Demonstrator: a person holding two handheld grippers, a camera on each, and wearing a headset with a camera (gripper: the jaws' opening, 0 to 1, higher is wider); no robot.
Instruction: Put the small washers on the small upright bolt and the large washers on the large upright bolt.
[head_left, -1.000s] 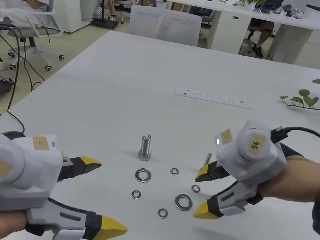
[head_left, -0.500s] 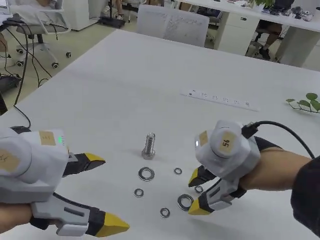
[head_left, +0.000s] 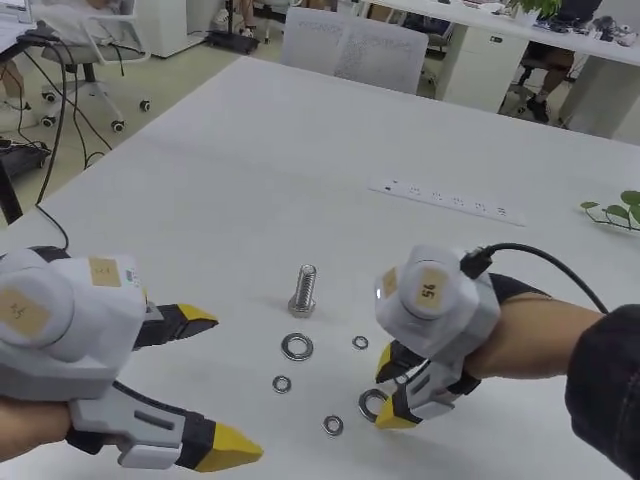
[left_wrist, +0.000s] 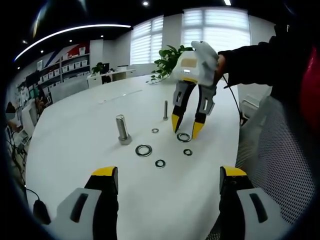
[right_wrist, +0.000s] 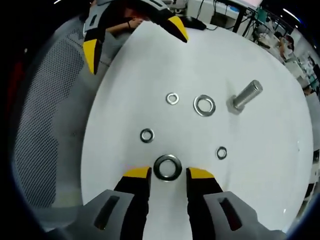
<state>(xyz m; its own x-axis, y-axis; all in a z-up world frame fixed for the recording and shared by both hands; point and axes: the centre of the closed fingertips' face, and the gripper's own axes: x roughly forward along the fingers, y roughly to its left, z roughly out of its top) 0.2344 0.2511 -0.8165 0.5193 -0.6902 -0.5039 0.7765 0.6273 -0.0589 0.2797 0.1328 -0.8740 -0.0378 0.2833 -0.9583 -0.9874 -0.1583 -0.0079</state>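
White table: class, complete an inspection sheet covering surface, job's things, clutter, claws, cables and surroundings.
Surface: white table, smooth.
Job's things: big bolt and thin bolt upright; five washers loose, none on a bolt.
Clutter: power strip.
Claws: left claw open, holding nothing; right claw open, astride a large washer.
Cables: one cable leaves the right claw's housing.
Surroundings: office chairs, a plant.

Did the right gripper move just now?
Yes. The right gripper slid toward the big bolt; its tips now flank a big washer.
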